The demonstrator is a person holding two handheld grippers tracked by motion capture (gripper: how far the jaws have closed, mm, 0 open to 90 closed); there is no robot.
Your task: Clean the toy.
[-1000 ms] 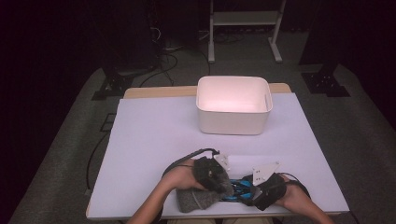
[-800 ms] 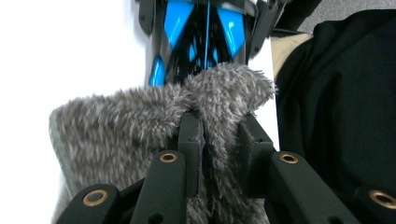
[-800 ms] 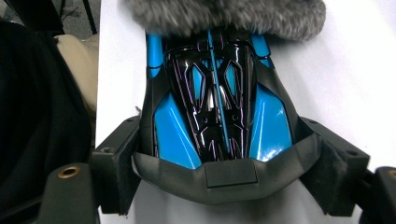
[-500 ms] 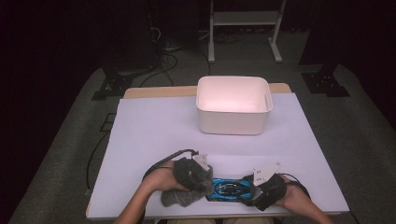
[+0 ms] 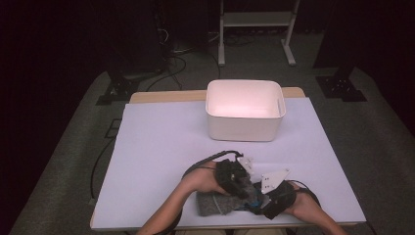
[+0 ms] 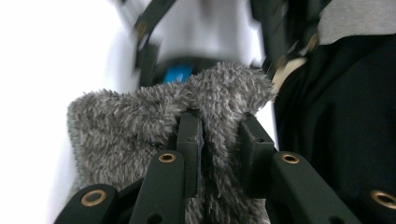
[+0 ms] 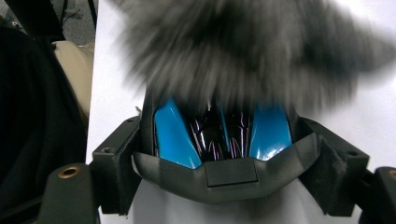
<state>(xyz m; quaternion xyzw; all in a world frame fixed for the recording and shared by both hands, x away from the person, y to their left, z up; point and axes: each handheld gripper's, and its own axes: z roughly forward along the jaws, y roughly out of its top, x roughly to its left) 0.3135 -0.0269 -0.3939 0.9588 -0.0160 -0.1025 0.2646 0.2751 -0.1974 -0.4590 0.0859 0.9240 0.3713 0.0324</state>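
Left gripper [image 6: 212,140]: jaws narrow, pinching the fuzzy grey fabric pouch [image 6: 140,126]. Right gripper [image 7: 229,163]: jaws wide, clamped across a glossy blue-and-black plastic object [image 7: 219,135] whose far end sits under the pouch. Both at 6 o'clock on the white table [image 5: 161,147]; the white plastic bin [image 5: 244,110] stands at 12 o'clock, well apart.

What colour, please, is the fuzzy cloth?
Grey; the fuzzy cloth shows best in the left gripper view.

Fuzzy grey fleece cloth [image 6: 140,121] wraps a glossy blue-and-black plastic toy car [image 7: 219,135]; the white bin [image 5: 244,117] beyond looks smooth, matt plastic.
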